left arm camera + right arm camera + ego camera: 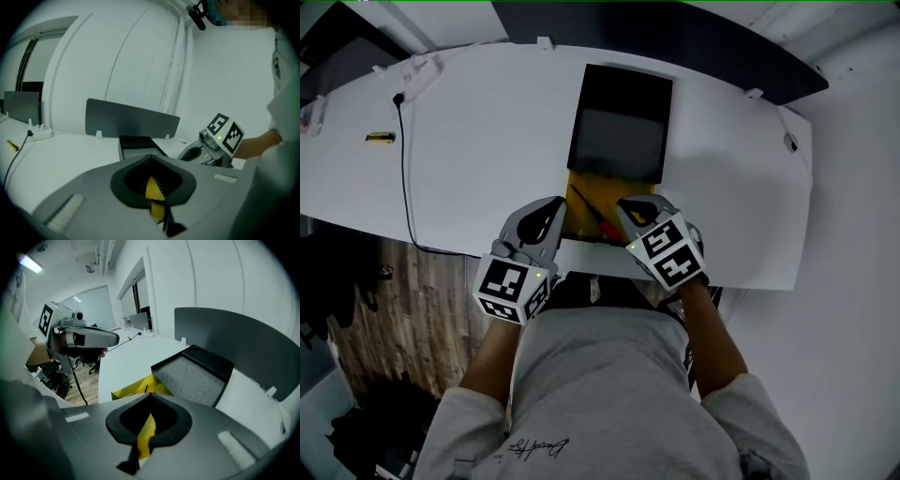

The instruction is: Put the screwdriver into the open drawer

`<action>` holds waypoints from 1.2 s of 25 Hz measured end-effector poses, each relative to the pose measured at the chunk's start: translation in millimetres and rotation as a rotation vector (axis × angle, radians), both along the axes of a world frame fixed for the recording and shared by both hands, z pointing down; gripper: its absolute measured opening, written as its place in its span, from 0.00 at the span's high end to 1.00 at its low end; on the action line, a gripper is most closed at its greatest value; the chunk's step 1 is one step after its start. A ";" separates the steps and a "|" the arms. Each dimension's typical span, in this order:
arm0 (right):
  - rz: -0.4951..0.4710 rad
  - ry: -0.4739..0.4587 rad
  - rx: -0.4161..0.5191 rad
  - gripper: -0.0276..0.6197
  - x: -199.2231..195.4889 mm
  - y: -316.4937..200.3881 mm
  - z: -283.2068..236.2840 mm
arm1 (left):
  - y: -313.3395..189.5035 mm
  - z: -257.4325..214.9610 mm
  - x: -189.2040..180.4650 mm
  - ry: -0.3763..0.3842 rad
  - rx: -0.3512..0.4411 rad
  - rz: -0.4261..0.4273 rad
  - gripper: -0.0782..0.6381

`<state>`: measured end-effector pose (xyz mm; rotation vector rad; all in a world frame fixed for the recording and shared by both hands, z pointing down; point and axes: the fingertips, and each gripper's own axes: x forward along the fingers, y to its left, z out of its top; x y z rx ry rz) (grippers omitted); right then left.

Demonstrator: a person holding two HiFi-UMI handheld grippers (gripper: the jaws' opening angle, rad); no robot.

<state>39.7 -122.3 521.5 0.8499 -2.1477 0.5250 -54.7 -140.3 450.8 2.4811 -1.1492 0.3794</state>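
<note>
The yellow drawer stands open under the front edge of the white desk. A red and black screwdriver lies slantwise inside it. My left gripper hovers at the drawer's left side, jaws shut with nothing between them. On the drawer's right side my right gripper is also shut and empty, above the screwdriver. In the right gripper view the drawer shows just beyond the jaws. Through the jaws in the left gripper view only a sliver of yellow shows.
A black tray with a grey inside sits on the desk right behind the drawer. A black cable and a small yellow object lie at the far left. A dark divider panel edges the desk's back. My torso is close to the drawer front.
</note>
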 end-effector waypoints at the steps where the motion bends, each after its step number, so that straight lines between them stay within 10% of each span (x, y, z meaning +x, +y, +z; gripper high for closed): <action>1: 0.006 -0.010 0.011 0.94 0.9 0.1 -5.8 | 1.4 -2.1 1.1 -0.004 0.002 0.005 0.89; 30: 0.163 -0.243 0.222 0.94 12.8 25.7 -97.7 | 33.0 -45.7 28.7 0.003 0.051 0.056 0.89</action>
